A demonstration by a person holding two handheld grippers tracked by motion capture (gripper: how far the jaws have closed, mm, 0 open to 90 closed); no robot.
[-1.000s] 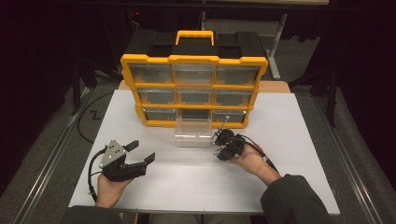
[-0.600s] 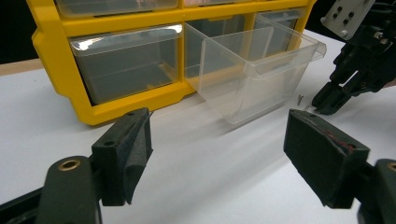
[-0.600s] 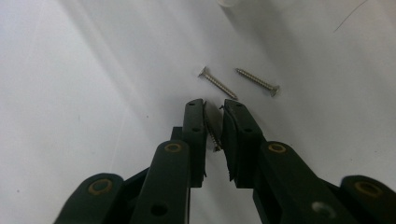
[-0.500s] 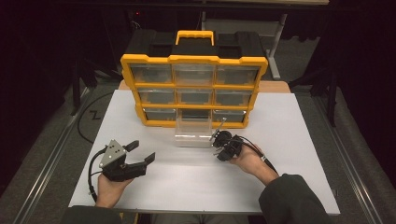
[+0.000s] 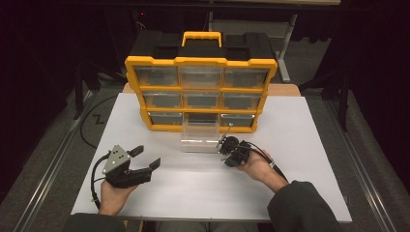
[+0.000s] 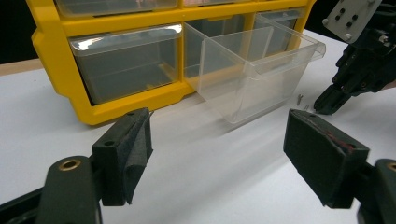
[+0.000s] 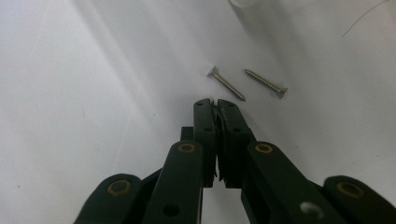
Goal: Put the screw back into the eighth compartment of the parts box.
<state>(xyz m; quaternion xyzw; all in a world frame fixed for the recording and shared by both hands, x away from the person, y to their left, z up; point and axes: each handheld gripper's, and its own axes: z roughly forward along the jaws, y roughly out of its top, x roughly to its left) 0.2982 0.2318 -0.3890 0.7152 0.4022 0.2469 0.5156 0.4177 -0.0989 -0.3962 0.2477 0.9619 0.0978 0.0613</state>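
Right gripper view: two small silver metal screws [image 7: 226,83] are seen just beyond the right gripper [image 7: 215,103], whose jaws have just been closed together, empty.

Dark room, grey carpet floor [image 5: 372,159], white-topped desk [image 5: 309,145], metal rail [image 5: 46,179] along its left, second desk's legs [image 5: 285,53] behind.

whether the shut right tool [image 7: 215,103] pinches anything is hidden.
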